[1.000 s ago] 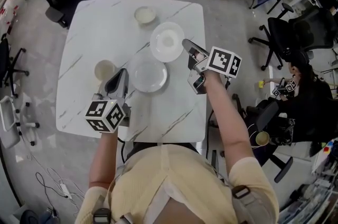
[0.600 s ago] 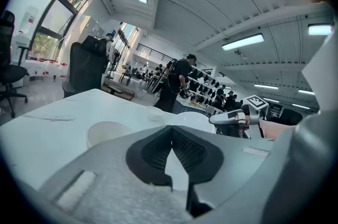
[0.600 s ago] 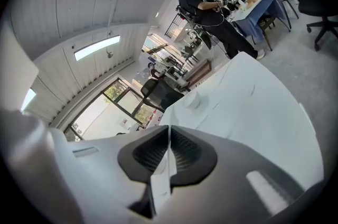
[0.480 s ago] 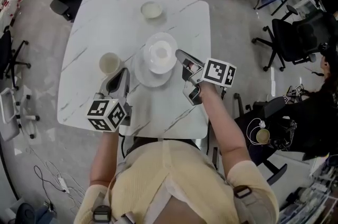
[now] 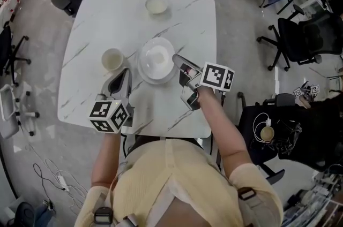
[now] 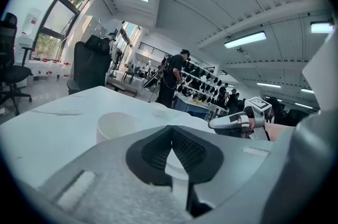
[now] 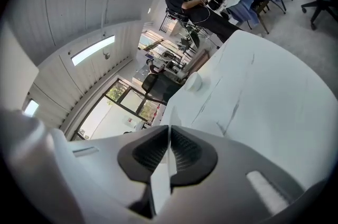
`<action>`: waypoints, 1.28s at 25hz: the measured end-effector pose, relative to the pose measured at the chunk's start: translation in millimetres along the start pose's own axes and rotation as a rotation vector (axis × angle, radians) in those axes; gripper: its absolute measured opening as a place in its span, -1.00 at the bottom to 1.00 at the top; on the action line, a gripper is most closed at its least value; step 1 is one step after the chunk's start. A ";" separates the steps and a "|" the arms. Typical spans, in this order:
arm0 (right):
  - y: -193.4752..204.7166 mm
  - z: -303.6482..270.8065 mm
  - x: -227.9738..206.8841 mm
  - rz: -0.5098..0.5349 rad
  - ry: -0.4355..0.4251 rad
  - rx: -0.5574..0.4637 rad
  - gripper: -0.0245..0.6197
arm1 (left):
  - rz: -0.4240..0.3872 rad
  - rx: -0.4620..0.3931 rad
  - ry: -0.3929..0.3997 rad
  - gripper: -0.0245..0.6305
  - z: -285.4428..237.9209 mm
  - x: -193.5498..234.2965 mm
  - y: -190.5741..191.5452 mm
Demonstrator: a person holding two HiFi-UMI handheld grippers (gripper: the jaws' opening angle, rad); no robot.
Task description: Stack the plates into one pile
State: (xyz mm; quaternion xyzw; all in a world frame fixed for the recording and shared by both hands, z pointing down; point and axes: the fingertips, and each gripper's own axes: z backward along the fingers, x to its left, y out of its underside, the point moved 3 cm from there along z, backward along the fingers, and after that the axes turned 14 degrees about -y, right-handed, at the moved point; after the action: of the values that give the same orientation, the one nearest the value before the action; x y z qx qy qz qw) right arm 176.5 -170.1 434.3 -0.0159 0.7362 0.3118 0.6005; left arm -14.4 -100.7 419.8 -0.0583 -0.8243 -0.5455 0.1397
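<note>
**Item: two white plates, part-stacked, on a white marble-look table (image 5: 91, 33).**

Location: middle of the table, towards its right side. The upper plate (image 5: 157, 54) sits over the lower plate (image 5: 142, 67), nearly centred on it. From overhead it cannot be told whether the upper one has fully settled or rides a little above.

Holders: the right gripper (image 5: 177, 61) comes in from the near right, its jaws pinched on the upper plate's right rim, a thin white edge showing between the pads. The left gripper (image 5: 122, 79) is near and left of the pile, jaws closed together on nothing.

Neighbouring pieces: a cup (image 5: 112, 59) just left of the plates; a small bowl (image 5: 156, 5) at the far edge, well apart.

Handling, as judged: rigid glazed ware, probably ceramic, so stiff, moderately heavy for a one-sided pinch, smooth and liable to slip, and apt to chip if dropped rim-first. The rim is the only purchase (the well is too flat for these jaws). Grip deep on the rim, keep the plate level and lower it gently before letting go.

Status: stack almost made; release looks like the remaining step.
</note>
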 end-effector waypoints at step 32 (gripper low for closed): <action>24.3 11.8 -68.9 0.022 0.283 0.108 -0.81 | -0.002 0.050 -0.027 -0.93 3.1 8.3 17.1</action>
State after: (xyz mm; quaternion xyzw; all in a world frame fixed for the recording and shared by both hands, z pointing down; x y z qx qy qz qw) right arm 196.4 -169.1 505.6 -0.0192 0.8293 0.2732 0.4870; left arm -18.6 -91.5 436.2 -0.0611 -0.8394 -0.5243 0.1295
